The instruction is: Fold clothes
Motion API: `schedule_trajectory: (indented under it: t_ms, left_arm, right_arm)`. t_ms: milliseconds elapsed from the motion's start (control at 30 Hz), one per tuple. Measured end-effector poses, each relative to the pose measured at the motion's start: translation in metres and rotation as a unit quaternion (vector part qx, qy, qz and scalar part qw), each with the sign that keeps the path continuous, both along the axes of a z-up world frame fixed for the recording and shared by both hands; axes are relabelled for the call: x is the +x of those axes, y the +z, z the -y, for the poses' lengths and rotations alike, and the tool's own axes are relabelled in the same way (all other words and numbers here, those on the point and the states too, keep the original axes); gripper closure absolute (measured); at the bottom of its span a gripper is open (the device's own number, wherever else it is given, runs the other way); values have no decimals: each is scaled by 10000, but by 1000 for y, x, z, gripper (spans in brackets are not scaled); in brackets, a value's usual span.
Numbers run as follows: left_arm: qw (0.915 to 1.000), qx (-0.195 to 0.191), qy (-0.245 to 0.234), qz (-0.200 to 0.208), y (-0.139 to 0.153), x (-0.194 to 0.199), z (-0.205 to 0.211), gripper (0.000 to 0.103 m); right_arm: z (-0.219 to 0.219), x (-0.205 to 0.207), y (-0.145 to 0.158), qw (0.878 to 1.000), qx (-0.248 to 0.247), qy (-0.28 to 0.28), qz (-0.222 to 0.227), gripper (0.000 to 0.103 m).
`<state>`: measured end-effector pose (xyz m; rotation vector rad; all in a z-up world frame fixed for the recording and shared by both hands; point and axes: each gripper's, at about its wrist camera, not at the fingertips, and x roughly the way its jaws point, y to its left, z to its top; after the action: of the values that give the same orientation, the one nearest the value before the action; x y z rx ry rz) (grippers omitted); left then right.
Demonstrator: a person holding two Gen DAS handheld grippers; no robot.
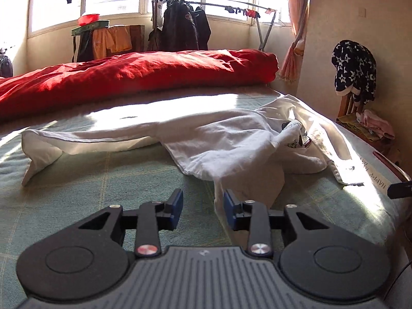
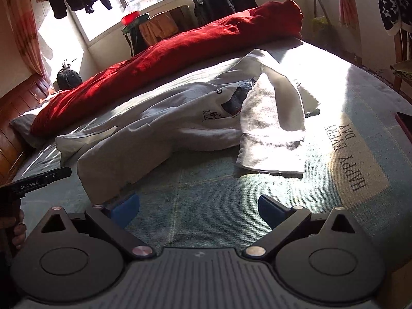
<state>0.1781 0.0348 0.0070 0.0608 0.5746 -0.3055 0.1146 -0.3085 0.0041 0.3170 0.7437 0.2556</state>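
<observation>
One white garment lies beyond two open tools.

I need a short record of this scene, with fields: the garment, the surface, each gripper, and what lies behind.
garment: white shirt, crumpled and unfolded, a printed drawing showing
surface: green checked bed cover, with printed words near the right edge
left gripper: open, a shirt corner beside its right finger, not clamped
right gripper: open wide, holding nothing
behind: red quilt rolled along the far side of the bed
</observation>
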Motion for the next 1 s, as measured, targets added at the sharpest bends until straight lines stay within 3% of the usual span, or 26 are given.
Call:
schedule_trajectory:
  t_ms: [67,267,367,467,567,733,833,967,1000]
  left_arm:
    - [9991,251,-305,153,3,-3,20,48]
    - [9881,607,-1361,393,6,9,93,47]
    - [9782,976,-1779,448,-5,21,134,48]
    - [9580,1720,-2196,668,-20,32,176,48]
    - [9321,2514,-2442,917,-38,42,207,47]
    - [8809,3718,-2702,1131,-67,60,231,45]
    - [8514,4238,-2851,1192,-79,68,230,44]
    - [8419,4394,-2931,1103,-80,84,235,42]
    - [8466,4345,-2906,1005,-80,87,238,44]
  right_arm:
    - [1,0,-1,10000,-2,0,-7,3]
    - [9,1,-5,10000,44,-63,-32,3]
    - [19,4,-8,9999,101,-108,-63,3]
    - [28,6,-12,9997,156,-146,-96,3]
    - [38,9,-15,9995,211,-184,-128,3]
    - [44,17,-17,9997,235,-39,-93,3]
    - [48,23,-20,9995,306,-2,-88,3]
    - [56,30,-28,9989,429,-71,-149,3]
    - [58,33,-31,9986,474,-105,-188,3]
